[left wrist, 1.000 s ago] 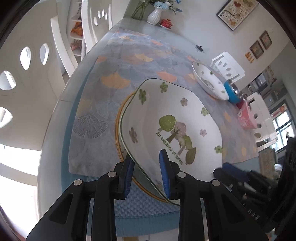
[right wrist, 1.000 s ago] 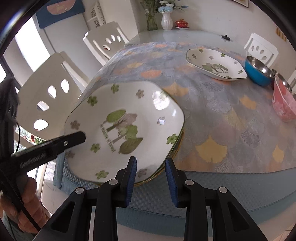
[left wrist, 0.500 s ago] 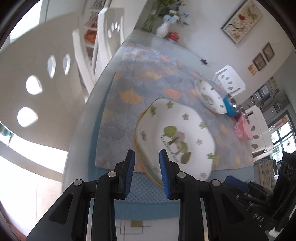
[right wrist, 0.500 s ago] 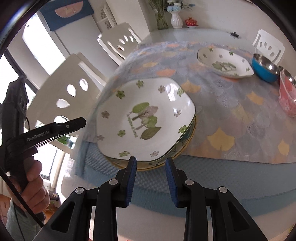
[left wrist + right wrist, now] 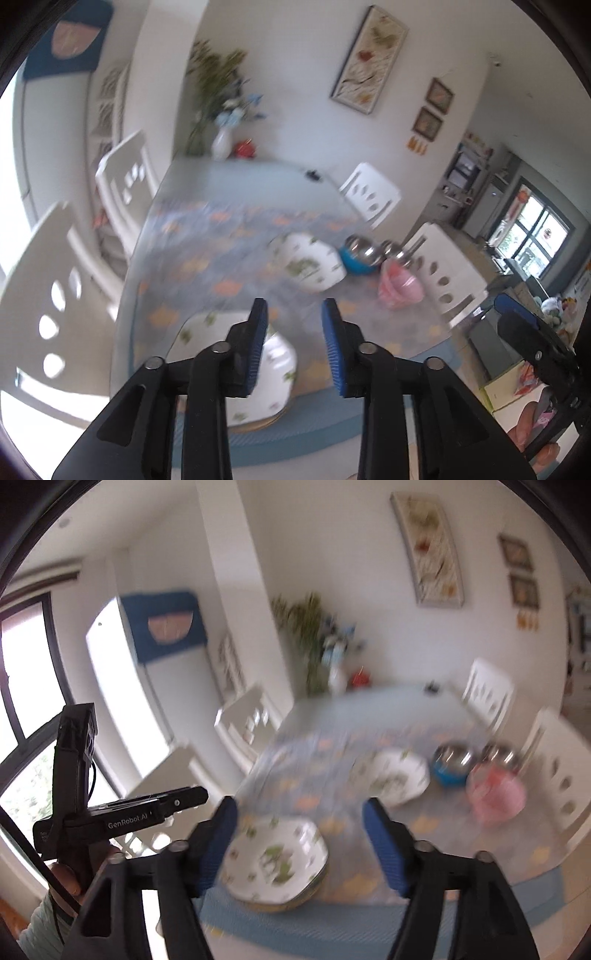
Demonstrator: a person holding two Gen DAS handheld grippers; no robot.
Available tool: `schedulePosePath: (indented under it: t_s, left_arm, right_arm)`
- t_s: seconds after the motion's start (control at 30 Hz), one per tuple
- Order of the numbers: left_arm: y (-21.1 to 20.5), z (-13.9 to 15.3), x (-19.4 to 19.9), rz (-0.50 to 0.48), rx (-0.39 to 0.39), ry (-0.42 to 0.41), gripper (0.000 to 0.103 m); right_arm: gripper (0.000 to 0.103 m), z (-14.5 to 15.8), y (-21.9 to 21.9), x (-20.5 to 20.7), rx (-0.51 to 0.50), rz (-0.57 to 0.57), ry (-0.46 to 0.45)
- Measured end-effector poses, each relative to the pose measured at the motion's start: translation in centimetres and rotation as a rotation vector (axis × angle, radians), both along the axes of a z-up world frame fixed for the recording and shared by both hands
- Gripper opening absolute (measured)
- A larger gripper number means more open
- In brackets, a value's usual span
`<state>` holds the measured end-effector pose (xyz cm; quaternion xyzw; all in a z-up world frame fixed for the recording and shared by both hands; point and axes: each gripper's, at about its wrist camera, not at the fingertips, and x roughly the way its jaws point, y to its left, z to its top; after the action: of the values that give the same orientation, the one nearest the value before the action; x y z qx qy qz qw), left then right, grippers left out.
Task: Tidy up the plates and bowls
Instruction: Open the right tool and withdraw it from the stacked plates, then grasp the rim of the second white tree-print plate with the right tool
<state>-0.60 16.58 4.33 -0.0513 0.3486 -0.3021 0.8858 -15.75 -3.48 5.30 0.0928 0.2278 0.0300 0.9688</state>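
Note:
A white plate with a tree print [image 5: 275,864] lies on top of a gold-rimmed plate at the table's near edge; it also shows in the left wrist view [image 5: 266,384]. A second white printed dish [image 5: 312,267] [image 5: 399,779] sits farther back, beside a blue bowl [image 5: 356,258] [image 5: 452,768], a steel bowl [image 5: 502,755] and a pink bowl [image 5: 400,288] [image 5: 495,794]. My left gripper [image 5: 293,343] is open and empty, raised above the near plate. My right gripper [image 5: 299,843] is open wide and empty, raised back from the table. Both views are blurred.
White chairs stand on the left [image 5: 48,295] and right [image 5: 443,273] of the table. A vase of flowers [image 5: 223,136] and a small red pot [image 5: 243,147] stand at the far end. A patterned cloth [image 5: 221,258] covers the table's middle.
Both grippers have pulled up and back from the near plate, which stays on the gold-rimmed plate. The right gripper's jaws have opened wider. The views have tilted up toward the room.

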Motion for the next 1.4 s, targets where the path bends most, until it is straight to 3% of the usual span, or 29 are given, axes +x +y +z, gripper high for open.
schedulePosePath:
  t_s: [0.13, 0.2, 0.3, 0.47, 0.6, 0.77, 0.97, 1.07, 1.23, 1.4]
  left_arm:
    - [-2.4, 2.1, -0.4, -0.061, 0.002, -0.034, 0.037]
    - [-3.5, 3.0, -0.1, -0.078, 0.005, -0.042, 0.047]
    - [-3.5, 4.3, 1.3, -0.082, -0.002, -0.067, 0.060]
    - [-1.1, 6.5, 6.6, -0.019, -0.090, -0.068, 0.060]
    - [-1.5, 6.2, 10.5, 0.028, -0.114, -0.045, 0.060]
    - [-5.3, 1.3, 16.1, 0.021, -0.057, 0.077, 0.060]
    - [-11.8, -11.2, 22.5, -0.017, 0.009, 0.414, 0.057]
    - [-13.9, -16.0, 25.3, -0.024, 0.039, 0.517, 0.056]
    - [-16.4, -21.1, 27.9, -0.058, 0.084, 0.593, 0.055]
    - [-17.2, -22.9, 29.4, -0.050, 0.075, 0.605, 0.051]
  right_arm:
    - [0.077, 1.6, -1.7, -0.9, -0.012, -0.054, -0.027]
    - [0.089, 1.7, -2.9, -0.9, -0.003, -0.096, -0.037]
    - [0.089, 1.4, -5.1, 0.1, 0.030, -0.141, -0.022]
    - [0.089, 0.5, -8.9, 2.5, 0.064, -0.221, -0.003]
    - [0.089, -0.6, -12.0, 6.6, 0.119, -0.264, 0.039]
    - [0.089, -3.8, -14.7, 13.6, 0.141, -0.296, 0.152]
    - [0.089, -12.3, -17.9, 21.8, 0.238, -0.345, 0.392]
    - [0.089, -15.7, -18.8, 24.2, 0.246, -0.371, 0.466]
    - [0.088, -20.0, -20.1, 28.2, 0.250, -0.417, 0.546]
    - [0.081, -22.8, -20.2, 31.5, 0.241, -0.399, 0.607]
